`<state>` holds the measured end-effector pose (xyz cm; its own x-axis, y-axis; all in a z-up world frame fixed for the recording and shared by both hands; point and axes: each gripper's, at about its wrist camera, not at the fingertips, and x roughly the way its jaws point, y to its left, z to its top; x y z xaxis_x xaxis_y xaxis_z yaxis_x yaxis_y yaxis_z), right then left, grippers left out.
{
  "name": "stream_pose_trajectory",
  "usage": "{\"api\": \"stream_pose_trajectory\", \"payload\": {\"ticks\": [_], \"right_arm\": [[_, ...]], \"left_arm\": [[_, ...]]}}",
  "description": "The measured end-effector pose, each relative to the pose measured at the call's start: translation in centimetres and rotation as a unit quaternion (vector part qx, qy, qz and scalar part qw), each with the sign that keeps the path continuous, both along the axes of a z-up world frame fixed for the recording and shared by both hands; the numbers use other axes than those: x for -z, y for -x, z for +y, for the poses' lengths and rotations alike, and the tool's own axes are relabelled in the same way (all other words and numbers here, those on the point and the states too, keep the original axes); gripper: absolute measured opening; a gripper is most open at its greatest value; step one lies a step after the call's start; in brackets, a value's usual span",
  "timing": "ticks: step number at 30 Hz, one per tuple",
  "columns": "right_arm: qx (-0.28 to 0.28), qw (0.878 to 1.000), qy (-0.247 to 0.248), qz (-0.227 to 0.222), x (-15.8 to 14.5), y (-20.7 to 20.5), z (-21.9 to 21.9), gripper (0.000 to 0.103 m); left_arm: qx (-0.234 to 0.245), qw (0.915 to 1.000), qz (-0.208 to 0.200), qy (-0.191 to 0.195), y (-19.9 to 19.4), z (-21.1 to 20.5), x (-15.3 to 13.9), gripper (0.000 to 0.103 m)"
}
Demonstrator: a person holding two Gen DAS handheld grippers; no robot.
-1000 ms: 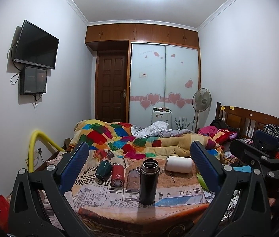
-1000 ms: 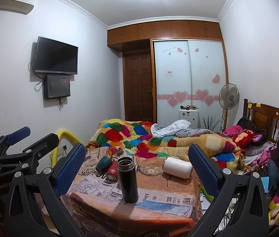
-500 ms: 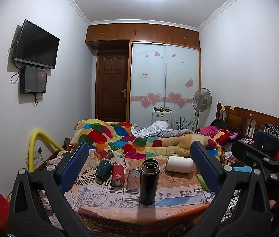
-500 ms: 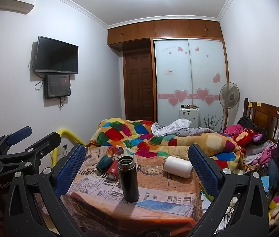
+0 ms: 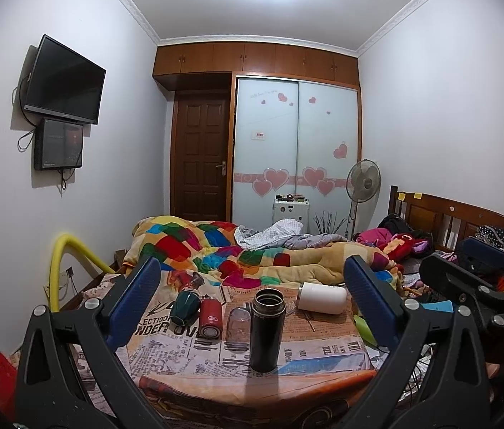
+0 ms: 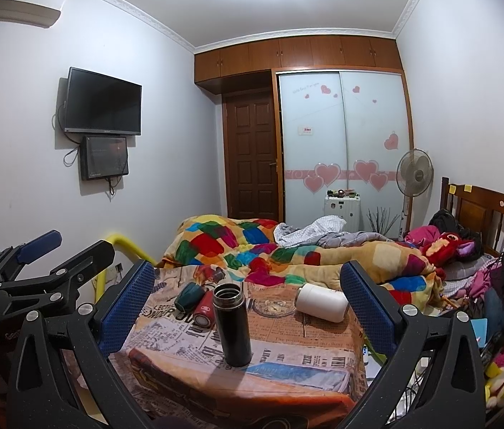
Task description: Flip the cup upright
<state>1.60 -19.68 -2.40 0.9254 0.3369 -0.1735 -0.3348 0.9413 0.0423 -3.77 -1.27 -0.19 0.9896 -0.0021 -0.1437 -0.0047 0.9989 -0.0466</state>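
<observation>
A small table [image 5: 323,354] covered in newspaper print holds several cups. A black flask [image 5: 266,329] stands upright and open-topped near the front; it also shows in the right wrist view [image 6: 232,323]. A white cup [image 5: 321,297] lies on its side at the back right. A dark green cup [image 5: 183,306], a red cup [image 5: 210,318] and a clear glass [image 5: 238,323] lie on their sides at the left. My left gripper [image 5: 252,300] is open and empty, well short of the table. My right gripper [image 6: 248,304] is open and empty too.
A glass ashtray [image 6: 274,307] sits behind the flask. A bed with a patchwork quilt [image 5: 237,250] lies beyond the table. A yellow pipe [image 5: 69,261] curves at the left wall. Clutter and a wooden headboard [image 5: 459,218] fill the right side.
Both grippers have drifted only slightly; the view has barely shifted. Nothing on the table has moved.
</observation>
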Motion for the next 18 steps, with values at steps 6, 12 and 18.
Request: {"api": "stream_pose_trajectory", "payload": {"ticks": [6, 12, 18], "right_arm": [[0.000, 1.000, 0.001, 0.000, 0.04, 0.05, 0.11, 0.103], [0.000, 1.000, 0.001, 0.001, 0.05, 0.08, 0.26, 0.103], [0.000, 1.000, 0.001, 0.001, 0.01, 0.08, 0.35, 0.103]], "left_arm": [[0.001, 1.0000, -0.002, 0.001, 0.03, 0.07, -0.11, 0.103], [0.001, 1.0000, -0.002, 0.001, -0.07, -0.11, -0.37, 0.103], [0.003, 1.0000, -0.003, 0.002, -0.02, -0.11, -0.37, 0.103]]}}
